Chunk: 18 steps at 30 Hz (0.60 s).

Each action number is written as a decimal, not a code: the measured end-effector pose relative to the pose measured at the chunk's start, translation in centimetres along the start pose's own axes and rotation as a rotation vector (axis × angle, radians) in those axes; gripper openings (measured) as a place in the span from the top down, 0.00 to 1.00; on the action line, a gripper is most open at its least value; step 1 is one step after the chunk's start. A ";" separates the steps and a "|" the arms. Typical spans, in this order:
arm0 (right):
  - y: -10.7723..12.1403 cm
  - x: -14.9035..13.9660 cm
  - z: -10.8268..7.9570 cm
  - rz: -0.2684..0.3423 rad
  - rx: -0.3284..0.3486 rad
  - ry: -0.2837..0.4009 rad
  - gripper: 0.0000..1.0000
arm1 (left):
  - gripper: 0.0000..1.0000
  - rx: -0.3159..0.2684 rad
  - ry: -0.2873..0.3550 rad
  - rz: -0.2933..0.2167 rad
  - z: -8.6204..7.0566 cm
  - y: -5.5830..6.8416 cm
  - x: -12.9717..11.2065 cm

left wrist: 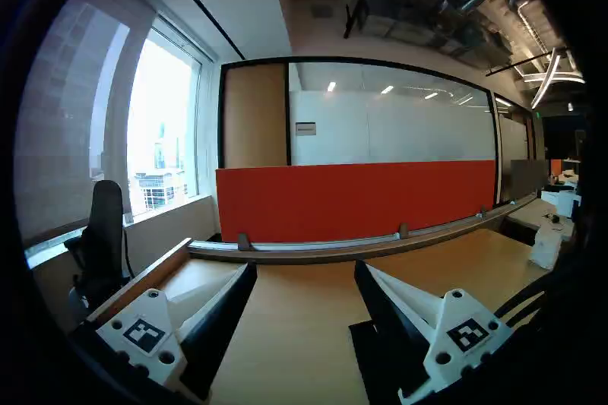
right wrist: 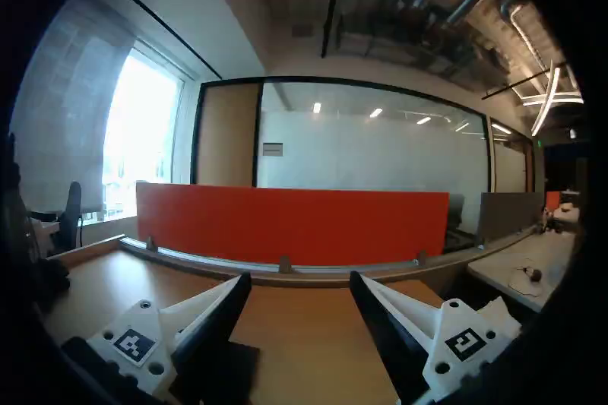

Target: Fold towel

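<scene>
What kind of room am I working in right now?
Most likely an open-plan office: a long light-wood desk backed by an orange rectangular divider panel, a black high-backed office chair at the side, and a glass partition wall behind.

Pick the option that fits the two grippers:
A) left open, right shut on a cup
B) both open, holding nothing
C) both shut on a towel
B: the left gripper and the right gripper each have their fingers spread wide, with only the bare wooden desk seen between them.
</scene>
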State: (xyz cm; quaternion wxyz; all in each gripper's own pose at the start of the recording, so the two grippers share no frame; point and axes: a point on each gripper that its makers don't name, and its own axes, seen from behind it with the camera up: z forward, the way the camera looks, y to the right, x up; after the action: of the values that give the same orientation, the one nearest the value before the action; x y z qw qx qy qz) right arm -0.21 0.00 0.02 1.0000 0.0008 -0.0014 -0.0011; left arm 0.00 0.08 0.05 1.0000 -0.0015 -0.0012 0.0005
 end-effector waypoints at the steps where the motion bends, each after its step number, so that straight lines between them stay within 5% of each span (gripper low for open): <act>1: 0.0 -0.3 0.0 -0.003 0.002 -0.004 0.00 | 0.05 -0.004 -0.003 0.001 0.1 0.1 0.0; 8: -0.8 -1.0 -0.1 -0.043 0.055 -0.043 0.00 | 0.05 -0.086 -0.052 0.023 0.3 1.7 -0.3; 18: -4.2 -2.2 -0.7 -0.094 0.232 -0.143 0.00 | 0.05 -0.257 -0.119 0.102 0.2 4.8 -0.6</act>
State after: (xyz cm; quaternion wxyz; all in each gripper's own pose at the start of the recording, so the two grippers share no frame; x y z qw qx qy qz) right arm -2.38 -4.18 -0.66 0.9894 0.1166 -0.0726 -0.0481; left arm -0.59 4.83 0.24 0.9884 -0.1294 -0.0607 0.0510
